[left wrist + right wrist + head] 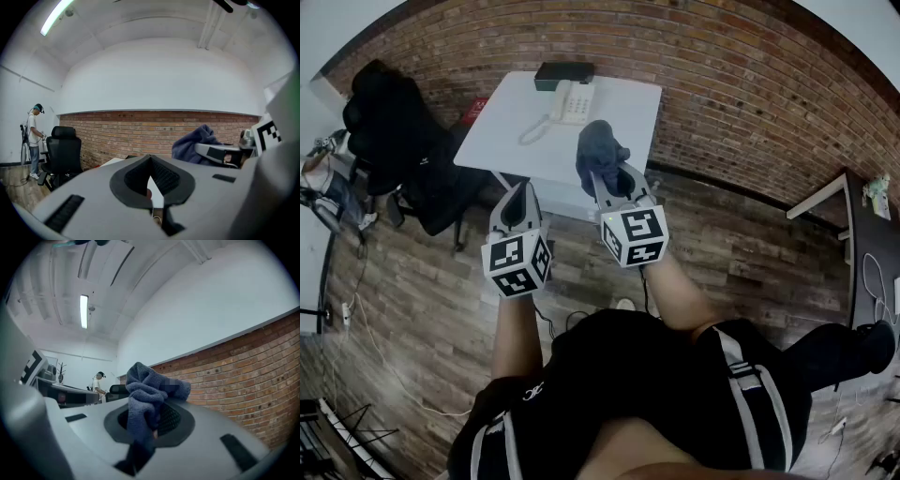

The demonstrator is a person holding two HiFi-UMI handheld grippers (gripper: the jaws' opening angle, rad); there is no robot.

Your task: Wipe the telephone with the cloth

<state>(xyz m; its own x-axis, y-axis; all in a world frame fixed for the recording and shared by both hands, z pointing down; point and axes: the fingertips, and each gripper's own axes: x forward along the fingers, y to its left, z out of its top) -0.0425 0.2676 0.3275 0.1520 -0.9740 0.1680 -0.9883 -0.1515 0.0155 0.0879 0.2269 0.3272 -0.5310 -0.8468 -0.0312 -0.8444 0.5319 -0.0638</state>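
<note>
A white telephone (pixel 572 101) with a coiled cord lies at the far end of a white table (pixel 623 117). My right gripper (pixel 614 180) is held up in the air short of the table's near edge, shut on a dark blue cloth (pixel 600 153). In the right gripper view the cloth (pixel 149 390) bunches up out of the jaws and hides the space between them. My left gripper (pixel 522 192) hovers beside it to the left, jaws together with nothing in them (pixel 151 161). From the left gripper view the cloth (pixel 194 144) shows off to the right.
A black box (pixel 563 73) sits behind the telephone against the brick wall (pixel 750 84). A black office chair (pixel 394 122) stands left of the table, with cables on the wood floor nearby. A person (pixel 33 140) stands far left. Another desk (pixel 867 248) is at the right.
</note>
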